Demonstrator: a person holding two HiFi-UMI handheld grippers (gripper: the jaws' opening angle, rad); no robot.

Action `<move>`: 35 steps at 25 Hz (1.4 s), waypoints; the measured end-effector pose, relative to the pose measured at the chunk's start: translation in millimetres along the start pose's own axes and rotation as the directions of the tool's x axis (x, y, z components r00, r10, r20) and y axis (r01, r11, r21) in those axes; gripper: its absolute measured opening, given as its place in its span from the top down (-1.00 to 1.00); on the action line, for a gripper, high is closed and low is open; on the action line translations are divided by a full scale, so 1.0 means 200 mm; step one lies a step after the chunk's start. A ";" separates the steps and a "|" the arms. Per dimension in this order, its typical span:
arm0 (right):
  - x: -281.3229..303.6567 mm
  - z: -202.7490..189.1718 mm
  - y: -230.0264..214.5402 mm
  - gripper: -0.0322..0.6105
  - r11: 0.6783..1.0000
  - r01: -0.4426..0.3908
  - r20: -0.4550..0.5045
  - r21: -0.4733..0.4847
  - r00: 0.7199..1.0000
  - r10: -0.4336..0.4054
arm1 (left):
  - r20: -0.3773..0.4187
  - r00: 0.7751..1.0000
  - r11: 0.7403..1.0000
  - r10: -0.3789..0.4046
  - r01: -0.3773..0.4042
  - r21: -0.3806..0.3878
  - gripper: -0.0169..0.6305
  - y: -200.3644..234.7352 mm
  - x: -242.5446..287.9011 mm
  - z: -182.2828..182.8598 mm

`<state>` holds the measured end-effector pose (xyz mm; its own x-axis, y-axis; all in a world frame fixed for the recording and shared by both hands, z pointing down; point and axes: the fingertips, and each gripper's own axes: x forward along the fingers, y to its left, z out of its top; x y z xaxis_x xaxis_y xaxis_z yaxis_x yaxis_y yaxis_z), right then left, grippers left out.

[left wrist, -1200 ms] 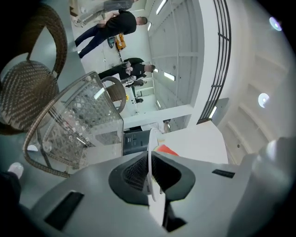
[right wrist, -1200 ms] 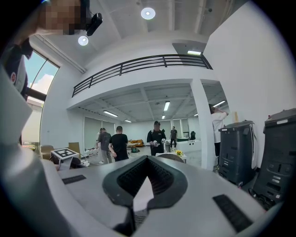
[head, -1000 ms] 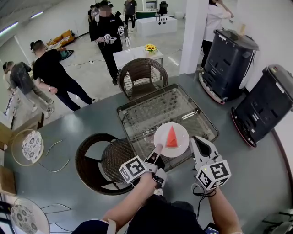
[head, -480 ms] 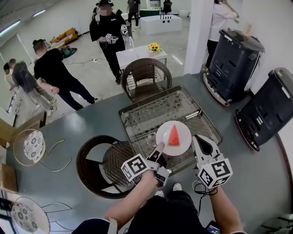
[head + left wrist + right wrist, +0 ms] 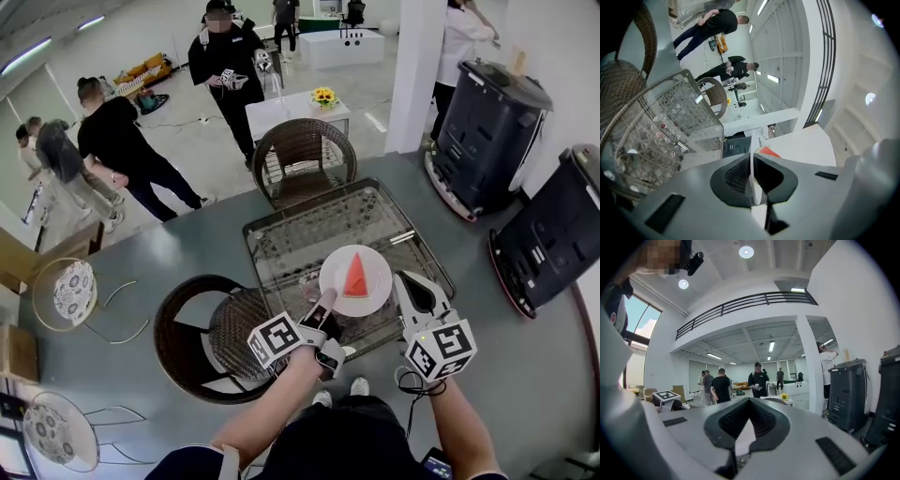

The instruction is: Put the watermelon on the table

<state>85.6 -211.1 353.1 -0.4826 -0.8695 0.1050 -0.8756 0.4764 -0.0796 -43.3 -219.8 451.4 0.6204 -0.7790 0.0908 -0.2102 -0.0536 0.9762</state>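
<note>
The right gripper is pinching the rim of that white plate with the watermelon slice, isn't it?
No: the left gripper pinches the white plate by its rim, as the left gripper view shows. The watermelon slice is on it.

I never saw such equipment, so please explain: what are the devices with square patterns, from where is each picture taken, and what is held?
There is no robot: a person holds a two-jaw gripper in each hand, and the patterned cubes belong to them. One picture comes from a camera on the person's head, looking down; the other two come from cameras riding on the grippers. The left gripper is shut on the rim of a round white plate carrying a red triangular watermelon slice, over a rectangular glass-topped table. A brown wicker chair stands beside it. The right gripper is shut and empty.
</note>
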 end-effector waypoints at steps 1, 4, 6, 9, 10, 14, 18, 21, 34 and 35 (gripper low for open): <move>0.00 -0.01 -0.01 0.90 1.000 0.000 -0.004 0.003 1.000 0.000 | 0.002 1.000 1.000 0.005 -0.005 0.000 0.91 0.01 0.01 -0.01; 0.00 -0.04 -0.04 0.90 1.000 -0.006 -0.015 0.008 1.000 0.006 | 0.007 1.000 1.000 0.020 -0.019 -0.001 0.91 0.04 0.02 -0.03; 0.00 -0.06 -0.06 0.90 1.000 -0.013 -0.020 0.006 1.000 0.013 | 0.006 1.000 1.000 0.029 -0.029 0.002 0.91 0.07 0.05 -0.04; 0.01 -0.12 -0.08 0.90 1.000 -0.017 -0.029 0.008 0.999 0.017 | -0.007 0.999 0.999 0.047 -0.047 0.022 0.91 0.15 0.09 -0.06; 0.02 -0.15 -0.08 0.90 1.000 -0.017 -0.038 0.009 0.999 0.017 | -0.008 0.999 0.998 0.053 -0.053 0.021 0.91 0.18 0.10 -0.06; 0.04 -0.26 -0.09 0.90 0.999 -0.036 -0.085 0.016 0.996 0.038 | 0.000 0.998 0.997 0.070 -0.070 -0.008 0.91 0.34 0.13 -0.08; 0.08 -0.38 -0.10 0.90 0.998 -0.053 -0.132 0.022 0.990 0.056 | -0.023 0.994 0.994 0.105 -0.105 -0.022 0.91 0.52 0.19 -0.08; 0.14 -0.46 -0.12 0.90 0.998 -0.062 -0.170 0.021 0.983 0.064 | -0.027 0.990 0.990 0.136 -0.137 -0.038 0.91 0.65 0.24 -0.07; 0.40 -0.81 -0.30 0.90 0.994 -0.088 -0.291 0.065 0.951 0.103 | -0.044 0.983 0.980 0.177 -0.180 -0.081 0.91 1.09 0.57 -0.03; 0.40 -0.83 -0.30 0.90 0.994 -0.091 -0.297 0.067 0.949 0.106 | -0.045 0.982 0.979 0.184 -0.188 -0.085 0.91 1.11 0.57 -0.03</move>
<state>96.0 -287.4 531.1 -0.5568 -0.7358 0.3855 -0.8251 0.5434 -0.1546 -15.0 -317.4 680.3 0.6040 -0.7469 0.2780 -0.2581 0.1467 0.9549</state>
